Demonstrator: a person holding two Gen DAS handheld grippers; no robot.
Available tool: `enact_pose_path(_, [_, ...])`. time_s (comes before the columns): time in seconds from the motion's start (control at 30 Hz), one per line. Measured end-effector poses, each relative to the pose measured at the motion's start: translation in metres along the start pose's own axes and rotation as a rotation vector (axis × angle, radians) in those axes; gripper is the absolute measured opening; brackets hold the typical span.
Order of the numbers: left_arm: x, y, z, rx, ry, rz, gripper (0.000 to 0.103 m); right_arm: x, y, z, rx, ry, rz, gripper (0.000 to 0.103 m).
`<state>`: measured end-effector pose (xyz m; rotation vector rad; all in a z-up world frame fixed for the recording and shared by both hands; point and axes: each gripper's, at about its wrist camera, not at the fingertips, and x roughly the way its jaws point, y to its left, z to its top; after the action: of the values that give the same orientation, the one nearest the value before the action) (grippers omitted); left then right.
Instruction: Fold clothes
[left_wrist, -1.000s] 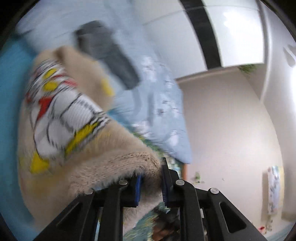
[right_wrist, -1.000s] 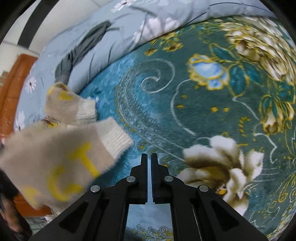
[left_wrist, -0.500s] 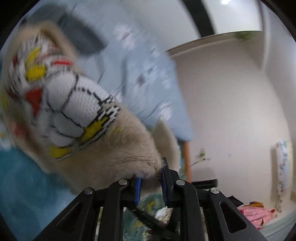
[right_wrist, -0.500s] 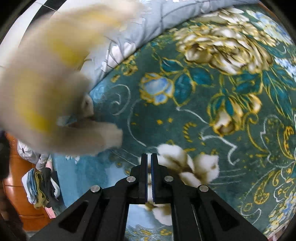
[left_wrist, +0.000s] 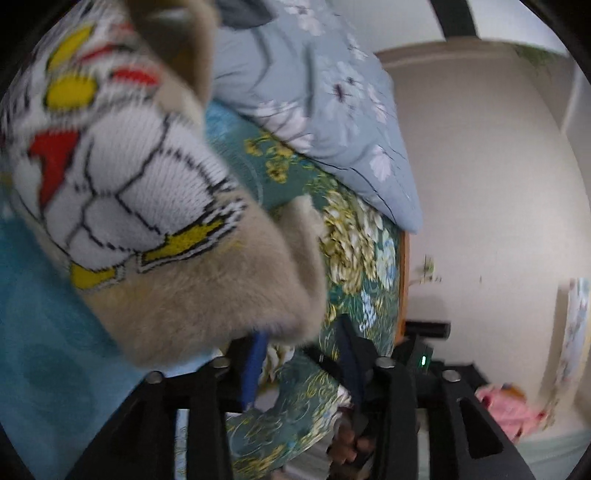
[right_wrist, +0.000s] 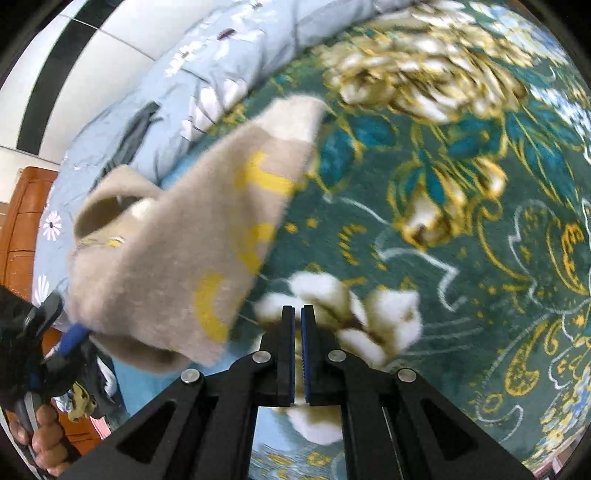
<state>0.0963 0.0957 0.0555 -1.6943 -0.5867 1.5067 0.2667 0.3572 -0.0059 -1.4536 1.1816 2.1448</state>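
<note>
Right wrist: sweater (right_wrist: 177, 258) hem beside opening left claw (right_wrist: 70, 332).

The beige fuzzy sweater (left_wrist: 207, 295), knitted with a white, red and yellow cartoon figure outlined in black on its front and yellow letters on one side (right_wrist: 177, 266), hangs bunched and blurred above the teal floral bedspread, its cream ribbed cuff pointing toward the pale blue quilt.
</note>
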Motion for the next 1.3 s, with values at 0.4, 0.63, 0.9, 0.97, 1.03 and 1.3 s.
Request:
enact_pose_path(0.4, [-0.092,-0.025,0.103,0.438,-0.319,0.675,0.06,0.003,0.083,0.034,0.035,-0.065,0.124,0.073])
enact_pose_path(0.63, [-0.053,0.016,0.172,0.519,-0.21,0.93,0.06,0.037,0.092,0.038,0.056,0.01,0.037,0.073])
enact_pose_path(0.9, [-0.009,0.033,0.192,0.64,-0.149,1.047,0.051,0.054,0.058,0.024,0.158,0.091,0.036,0.032])
enact_pose_path(0.97, [-0.018,0.034,0.194,0.593,-0.187,1.015,0.017,0.053,0.052,0.018,0.175,0.095,0.049,0.018])
enact_pose_path(1.03, [-0.032,0.038,0.199,0.522,-0.228,0.957,0.013,0.047,0.05,0.016,0.175,0.082,0.044,0.014])
enact_pose_path(1.3, [-0.137,-0.001,0.185,0.334,-0.443,0.587,0.011,-0.031,0.062,0.062,0.096,-0.125,0.052,0.01])
